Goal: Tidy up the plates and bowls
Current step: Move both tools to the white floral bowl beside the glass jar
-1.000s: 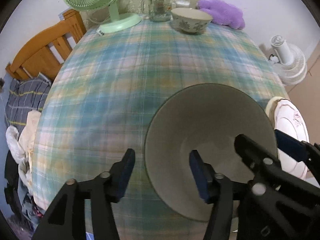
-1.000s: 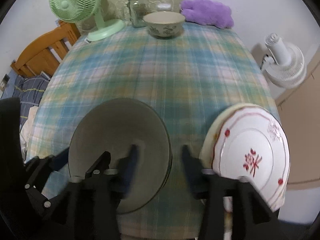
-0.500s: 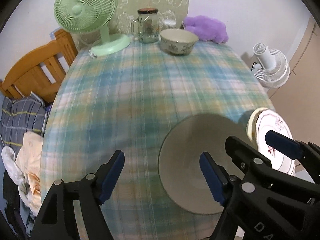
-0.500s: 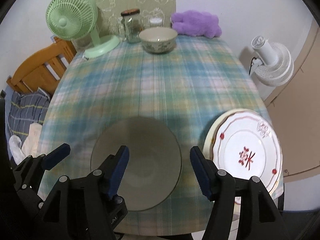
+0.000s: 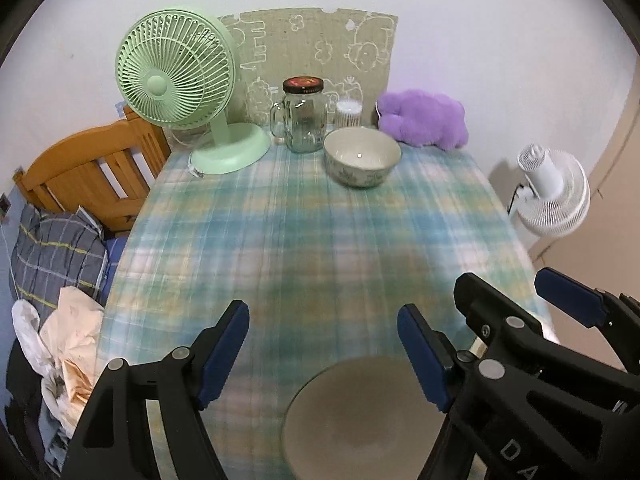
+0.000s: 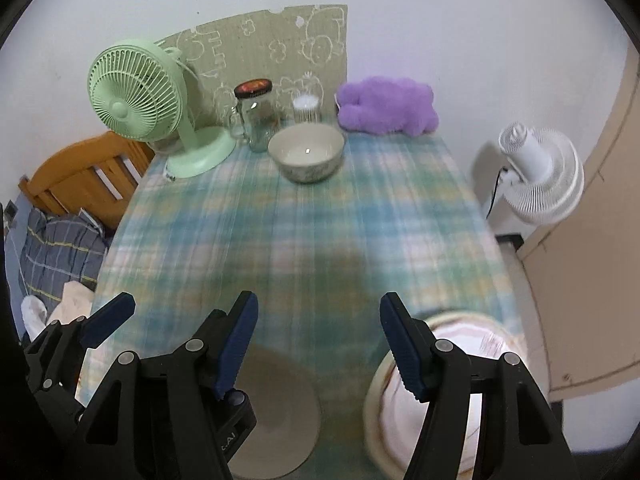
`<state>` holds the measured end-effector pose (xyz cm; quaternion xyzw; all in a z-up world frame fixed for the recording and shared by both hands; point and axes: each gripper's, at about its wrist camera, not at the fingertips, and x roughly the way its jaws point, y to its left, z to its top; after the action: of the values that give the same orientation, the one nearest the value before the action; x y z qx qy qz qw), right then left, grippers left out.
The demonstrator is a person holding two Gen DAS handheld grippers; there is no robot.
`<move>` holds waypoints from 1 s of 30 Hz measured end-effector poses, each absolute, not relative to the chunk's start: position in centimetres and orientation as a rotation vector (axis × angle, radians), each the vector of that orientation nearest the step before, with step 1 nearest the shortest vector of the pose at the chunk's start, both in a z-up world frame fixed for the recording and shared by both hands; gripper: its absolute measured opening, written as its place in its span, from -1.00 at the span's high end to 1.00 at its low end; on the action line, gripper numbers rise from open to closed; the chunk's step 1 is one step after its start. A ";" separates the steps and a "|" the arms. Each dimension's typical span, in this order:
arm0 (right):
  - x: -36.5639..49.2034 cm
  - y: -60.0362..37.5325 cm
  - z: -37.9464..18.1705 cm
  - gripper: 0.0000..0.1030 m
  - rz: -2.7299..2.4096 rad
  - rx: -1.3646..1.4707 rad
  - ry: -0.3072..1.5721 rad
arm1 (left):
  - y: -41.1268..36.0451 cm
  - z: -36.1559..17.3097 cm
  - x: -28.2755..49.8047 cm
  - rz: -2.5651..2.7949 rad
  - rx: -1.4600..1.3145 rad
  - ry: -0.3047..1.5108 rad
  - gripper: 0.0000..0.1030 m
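A grey bowl (image 5: 360,412) sits at the near edge of the plaid table (image 5: 320,232); it also shows in the right wrist view (image 6: 276,412). A stack of cream and white plates (image 6: 472,380) with red trim lies at the near right corner. A patterned bowl (image 5: 362,156) stands at the far side, also in the right wrist view (image 6: 306,152). My left gripper (image 5: 322,344) is open and empty above the grey bowl. My right gripper (image 6: 318,340) is open and empty between the grey bowl and the plates.
A green desk fan (image 5: 176,76), a glass jar (image 5: 303,114), a small white container (image 5: 348,112) and a purple plush (image 5: 424,118) line the far edge. A wooden chair (image 5: 88,172) and bedding (image 5: 52,256) are left; a white fan (image 5: 552,196) is right.
Both grippers have pulled back and risen away from the grey bowl, which now lies lower in both views. The left gripper's jaws have opened wider. The bowl stays on the table.
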<state>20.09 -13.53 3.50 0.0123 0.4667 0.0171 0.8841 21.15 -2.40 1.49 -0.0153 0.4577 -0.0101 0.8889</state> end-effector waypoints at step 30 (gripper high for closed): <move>44.6 -19.4 1.5 -0.30 0.141 0.033 0.910 | -8.3 -0.1 43.6 0.158 -0.049 0.869 -0.37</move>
<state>44.63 -19.37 1.49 0.0159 0.4391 0.0679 0.8957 43.63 -8.29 -0.06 -0.0235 0.4204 0.0764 0.9038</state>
